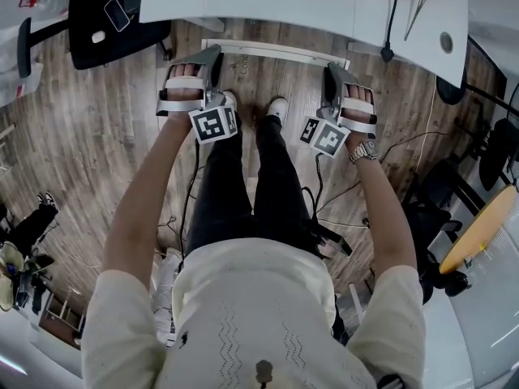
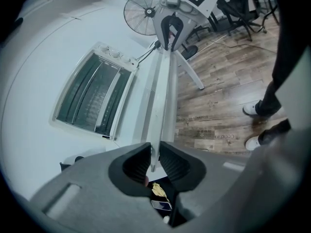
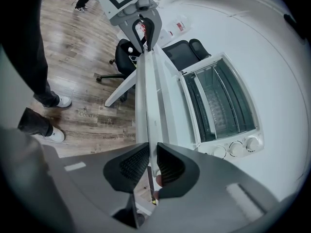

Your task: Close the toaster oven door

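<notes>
Your left gripper (image 2: 154,153) and right gripper (image 3: 152,155) each have their jaws clamped on the edge of the open door (image 2: 163,91), one at each end, beside the toaster oven (image 3: 221,106)

- Head view: bright, even indoor light from above. The white table (image 1: 268,6) is close to washed out, and the wooden floor (image 1: 89,152) carries a soft sheen.
- Shadows are faint and soft-edged throughout.
- Head view bends strongly at its edges, and the room curves at the corners.
- Both gripper views are round fisheye pictures with black corners.
- Left gripper view is cool, bluish and slightly hazy.
- The near jaws look dark and soft in both gripper views.
- The toaster oven (image 3: 221,101) reads dark against the bright table.
</notes>
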